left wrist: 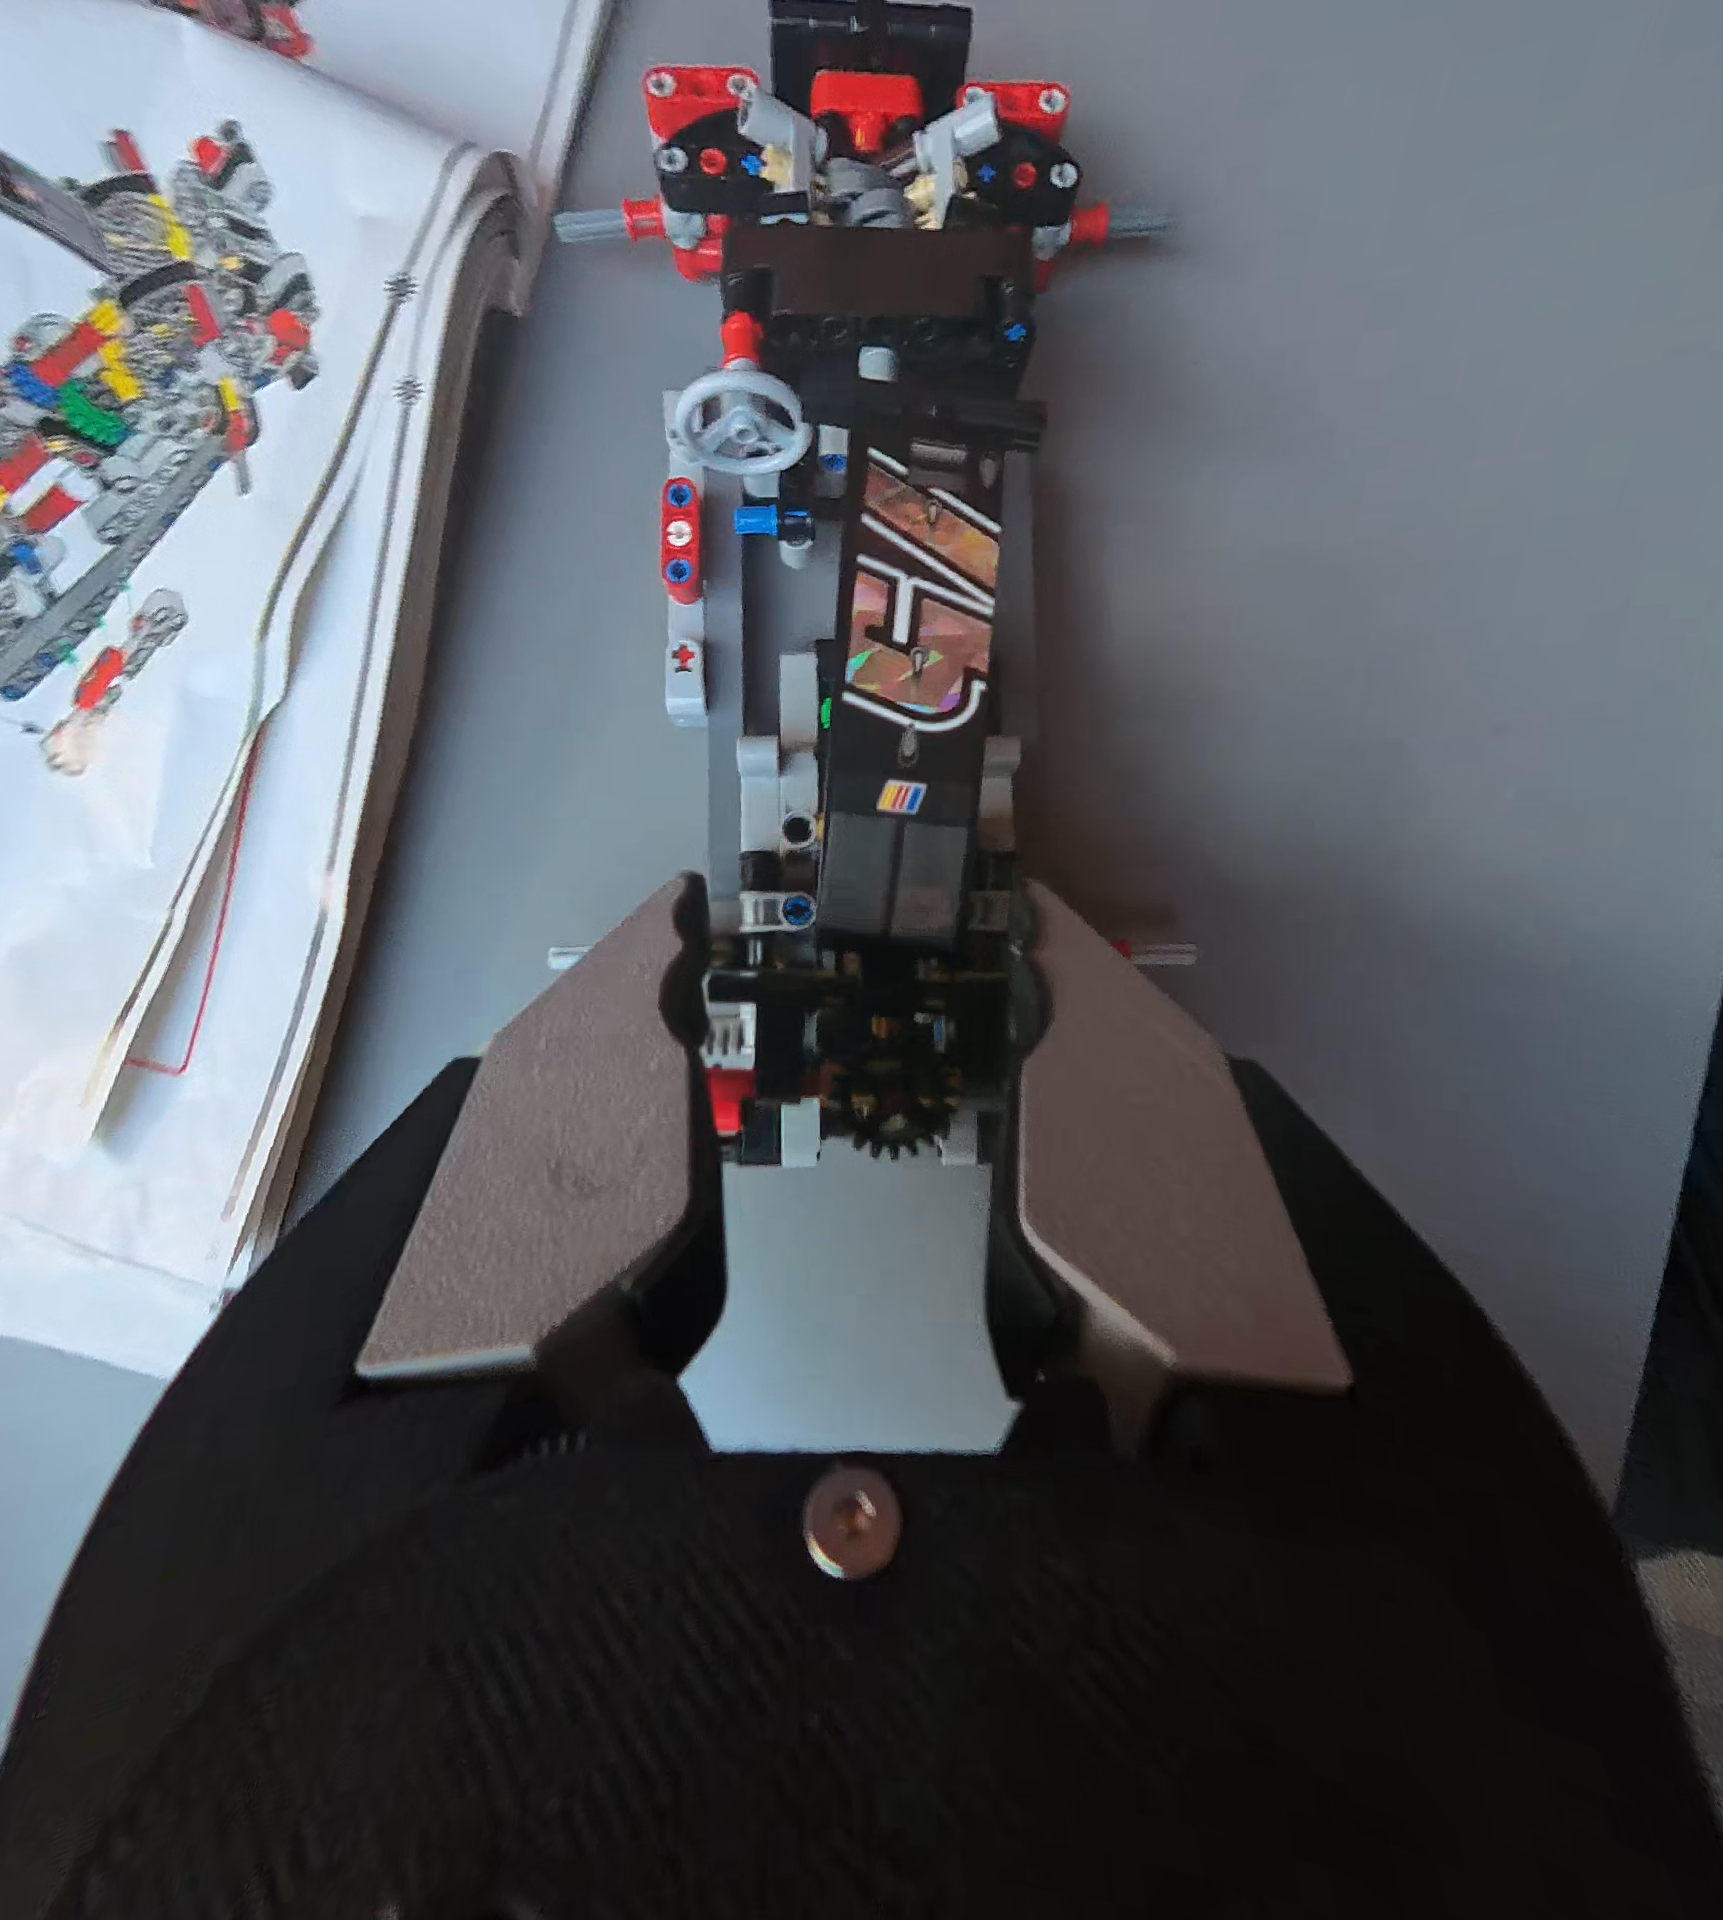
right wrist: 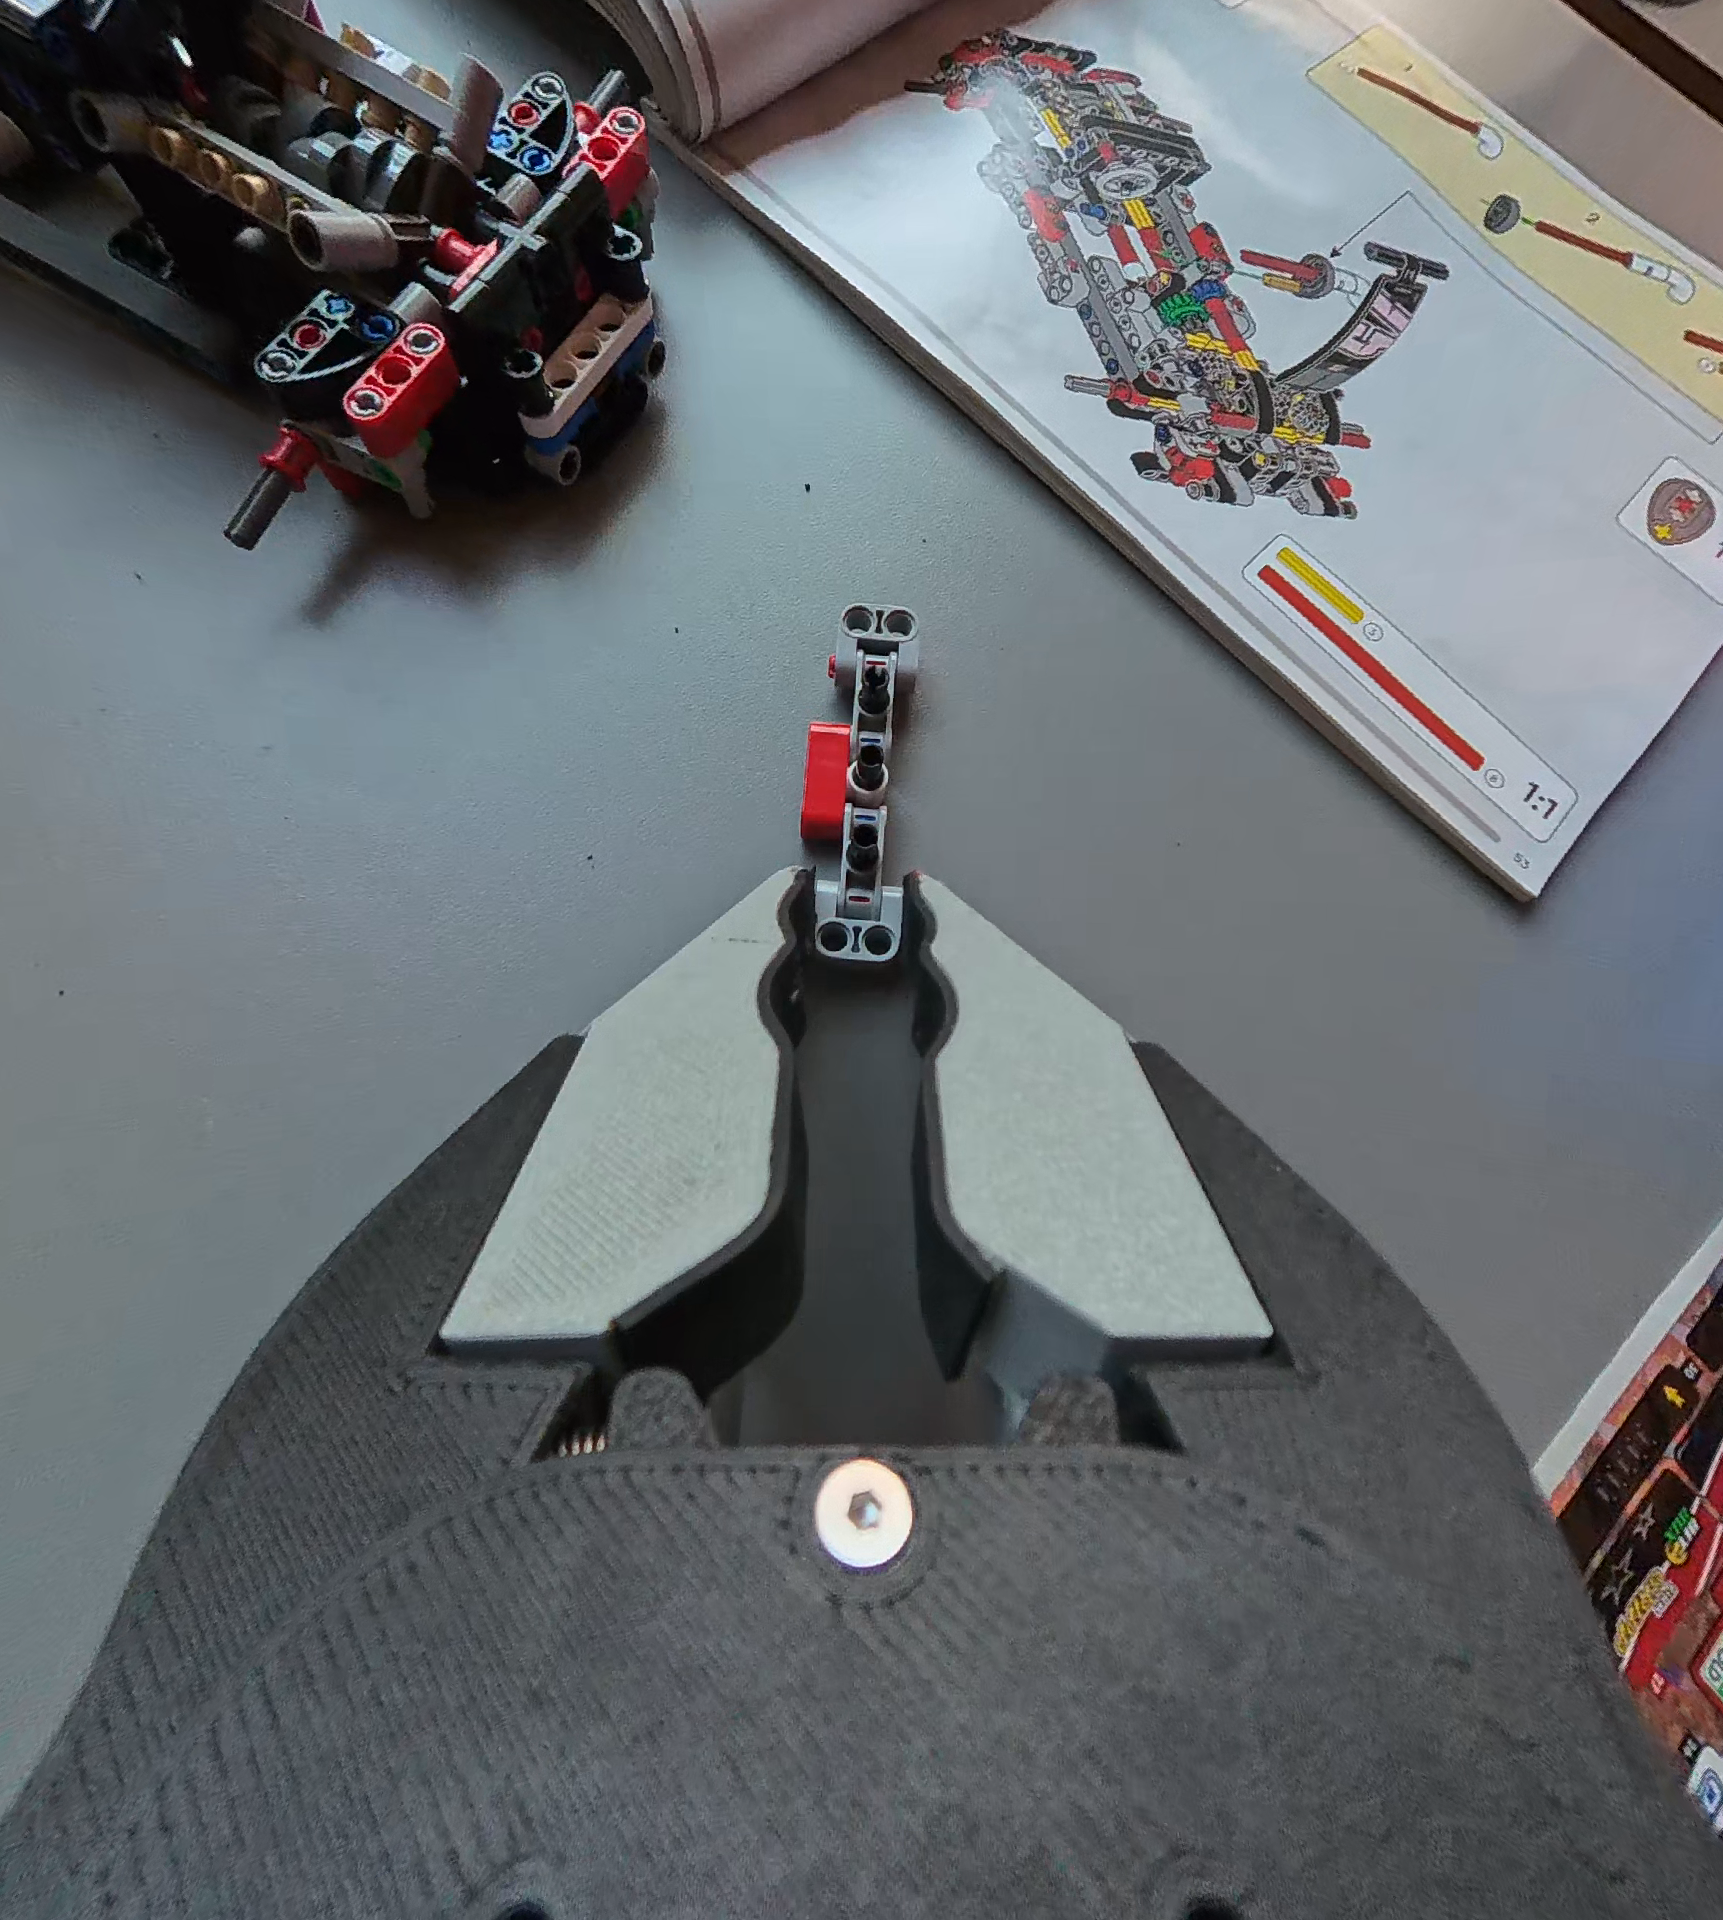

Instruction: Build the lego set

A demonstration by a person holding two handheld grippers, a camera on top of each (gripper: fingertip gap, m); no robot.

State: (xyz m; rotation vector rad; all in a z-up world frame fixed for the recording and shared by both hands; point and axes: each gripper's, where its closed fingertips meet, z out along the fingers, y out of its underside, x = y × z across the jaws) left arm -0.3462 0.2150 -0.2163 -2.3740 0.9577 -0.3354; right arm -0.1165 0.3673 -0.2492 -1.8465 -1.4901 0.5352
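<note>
Left claw (left wrist: 862,940) grips the rear of the one brick-built car chassis (left wrist: 872,582), pads pressed on its sides, seemingly steadying it on the grey desk (left wrist: 1356,520). Right claw (right wrist: 859,914) pinches one small grey-and-red beam assembly (right wrist: 862,769) by its near end, lengthwise, perhaps for fitting; one open instruction booklet (right wrist: 1356,468) lies toward the desk's far right.

Right hand-held gripper (right wrist: 858,920) clamping a small grey-and-red brick assembly (right wrist: 862,769), brick car chassis (right wrist: 369,260) and open instruction booklet (right wrist: 1304,416) on grey bench (right wrist: 213,935)
</note>
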